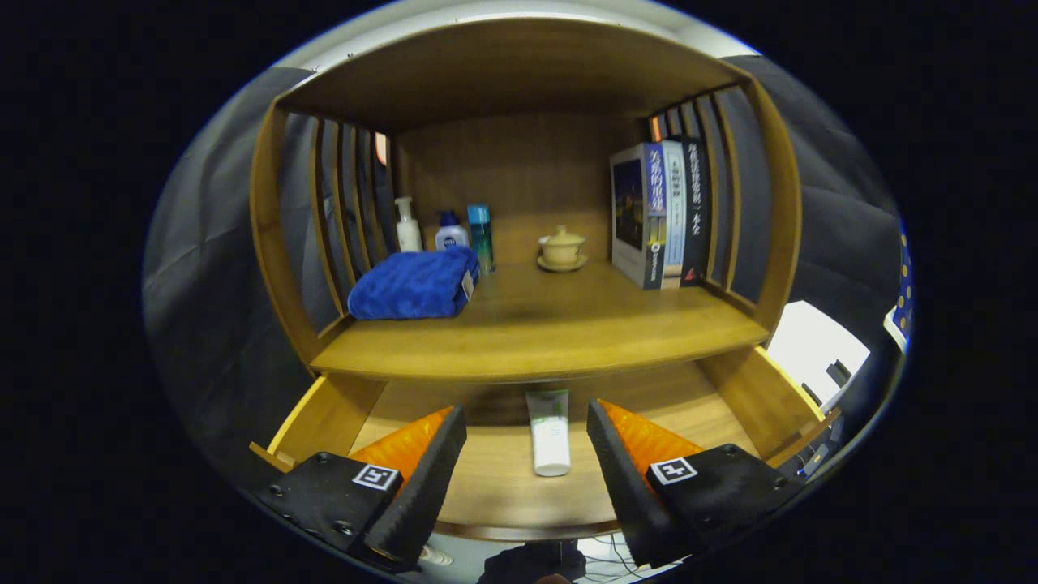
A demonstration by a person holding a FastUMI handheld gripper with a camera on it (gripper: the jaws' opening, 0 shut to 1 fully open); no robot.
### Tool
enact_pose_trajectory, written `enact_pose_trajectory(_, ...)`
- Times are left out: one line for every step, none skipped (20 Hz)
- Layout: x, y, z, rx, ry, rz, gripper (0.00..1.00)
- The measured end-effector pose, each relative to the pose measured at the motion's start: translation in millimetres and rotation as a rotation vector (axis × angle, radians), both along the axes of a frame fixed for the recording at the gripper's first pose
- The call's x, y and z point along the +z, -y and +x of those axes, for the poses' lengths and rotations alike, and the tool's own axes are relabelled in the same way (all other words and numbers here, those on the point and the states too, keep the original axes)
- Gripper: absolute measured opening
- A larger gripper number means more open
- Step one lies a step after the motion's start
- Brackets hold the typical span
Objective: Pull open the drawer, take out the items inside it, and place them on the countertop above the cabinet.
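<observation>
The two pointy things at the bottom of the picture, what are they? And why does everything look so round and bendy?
Those are the two fingers of a gripper, a pinching tool that a person holds in one hand. A small camera rides on it and looks forward along the fingers. Its lens bends the picture, so straight wood looks curved.

In front is a wooden cabinet. Its drawer is already pulled open, and a white tube lies flat inside, between the fingers and a little ahead of them. The fingers are spread apart and hold nothing.

Above the drawer is the countertop. On it lie a folded blue towel, three bottles behind it, a little lidded cup on a saucer and some standing books.

The job is to lift the tube out and set it on that countertop.
</observation>
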State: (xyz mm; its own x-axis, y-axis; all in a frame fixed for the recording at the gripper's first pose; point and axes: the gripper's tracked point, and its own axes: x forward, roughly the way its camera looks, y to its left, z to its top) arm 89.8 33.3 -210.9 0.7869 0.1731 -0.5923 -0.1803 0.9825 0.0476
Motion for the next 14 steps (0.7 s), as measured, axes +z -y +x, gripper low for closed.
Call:
enact_pose_trajectory(-10, 0, 3, 0.006, -0.054, -0.017, 0.97)
enact_pose_trajectory(-21, 0, 8, 0.009, -0.103, -0.03, 0.97)
enact_pose_trajectory(-31, 1, 12, 0.003, -0.154, -0.04, 0.97)
enact_pose_trajectory(-42, 2, 13, 0.0, -0.212, -0.047, 0.97)
enact_pose_trajectory(-51, 3, 13, 0.0, -0.264, -0.05, 0.98)
enact_pose_trajectory(-58, 1, 12, 0.005, -0.31, -0.052, 0.98)
enact_pose_trajectory(-64, 1, 13, 0.006, -0.346, -0.06, 0.98)
enact_pose_trajectory(-70, 3, 14, 0.006, -0.375, -0.08, 0.98)
enact_pose_trajectory(-74, 4, 19, 0.014, -0.391, -0.107, 0.98)
enact_pose_trajectory(-77, 8, 23, 0.019, -0.404, -0.142, 0.98)
enact_pose_trajectory(-80, 9, 26, 0.027, -0.421, -0.17, 0.97)
enact_pose_trajectory(-86, 11, 27, 0.029, -0.448, -0.188, 0.97)
enact_pose_trajectory(-89, 9, 28, 0.03, -0.473, -0.188, 0.97)
enact_pose_trajectory(-94, 7, 28, 0.029, -0.503, -0.188, 0.96)
